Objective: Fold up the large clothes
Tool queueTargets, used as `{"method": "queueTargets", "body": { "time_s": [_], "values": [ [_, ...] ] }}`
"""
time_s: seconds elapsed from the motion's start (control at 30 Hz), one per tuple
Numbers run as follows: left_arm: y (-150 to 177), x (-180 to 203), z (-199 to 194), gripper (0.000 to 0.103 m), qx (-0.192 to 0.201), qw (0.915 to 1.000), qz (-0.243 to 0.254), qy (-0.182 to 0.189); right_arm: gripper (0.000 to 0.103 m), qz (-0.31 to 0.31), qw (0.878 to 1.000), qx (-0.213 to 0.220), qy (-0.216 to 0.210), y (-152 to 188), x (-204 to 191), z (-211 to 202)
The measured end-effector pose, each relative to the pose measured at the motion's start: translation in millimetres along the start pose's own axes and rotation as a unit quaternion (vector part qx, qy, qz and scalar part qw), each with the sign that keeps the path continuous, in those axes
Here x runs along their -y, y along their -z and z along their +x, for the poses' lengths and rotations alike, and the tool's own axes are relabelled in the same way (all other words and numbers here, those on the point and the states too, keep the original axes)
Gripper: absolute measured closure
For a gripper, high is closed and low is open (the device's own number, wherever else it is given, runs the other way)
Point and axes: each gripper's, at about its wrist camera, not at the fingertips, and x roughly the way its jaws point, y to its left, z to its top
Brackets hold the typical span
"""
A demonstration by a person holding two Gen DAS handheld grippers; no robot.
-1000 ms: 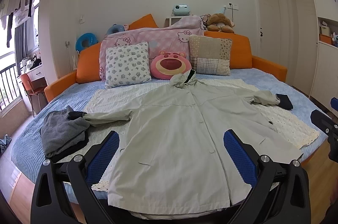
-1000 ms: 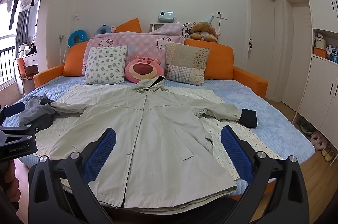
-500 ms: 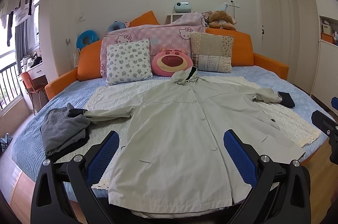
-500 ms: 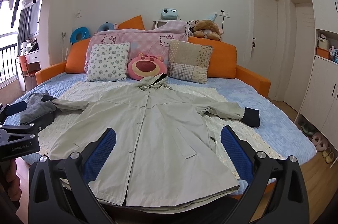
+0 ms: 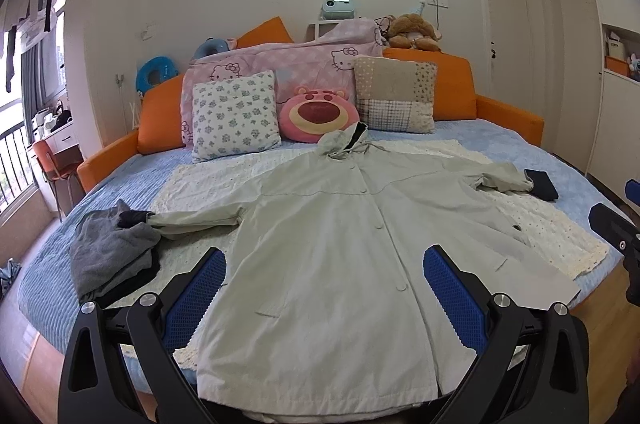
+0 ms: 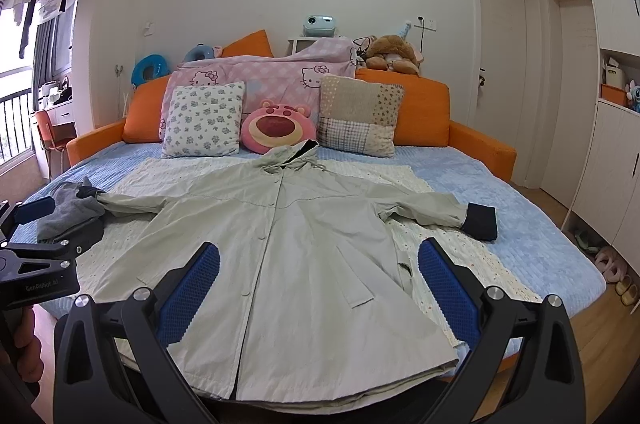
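Note:
A large pale green hooded coat [image 5: 332, 244] lies flat and buttoned on the bed, sleeves spread out, hood toward the pillows; it also shows in the right wrist view [image 6: 288, 248]. Its dark cuffs [image 6: 482, 222] end each sleeve. My left gripper [image 5: 324, 264] is open and empty, held above the coat's hem. My right gripper [image 6: 320, 260] is open and empty too, above the hem further right. The left gripper shows at the left edge of the right wrist view [image 6: 36, 256].
A grey folded garment pile [image 5: 108, 252] lies by the coat's left sleeve. A cream lace blanket [image 5: 560, 232] lies under the coat on the blue bed [image 5: 508, 140]. Pillows [image 5: 234, 116] and a pink bear cushion [image 5: 318, 114] line the head. Slippers [image 6: 612, 268] sit on the floor at right.
Both views have tilted slightly, so the bed and coat sit a little lower in frame. Both grippers stay open and the coat has not moved.

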Motion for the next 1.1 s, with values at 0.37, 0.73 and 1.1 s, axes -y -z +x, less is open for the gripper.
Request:
{"method": "queueTargets", "body": {
  "time_s": [0.37, 0.73, 1.1],
  "values": [
    [-45.6, 69.6, 109.8, 0.003, -0.035, 0.997, 0.032, 0.062, 0.005, 0.031, 0.999, 0.003, 0.04, -13.3, 65.8, 64.5],
    [-89.5, 167.7, 249.9, 0.003, -0.088, 0.9867, 0.016, 0.135, 0.005, 0.073, 0.996, 0.003, 0.055, -26.5, 203.9, 158.1],
    [-126.4, 259.7, 405.1, 0.003, -0.153, 0.9643, 0.023, 0.215, 0.005, 0.203, 0.962, -0.155, 0.093, -27.3, 408.7, 319.8]
  ]
}}
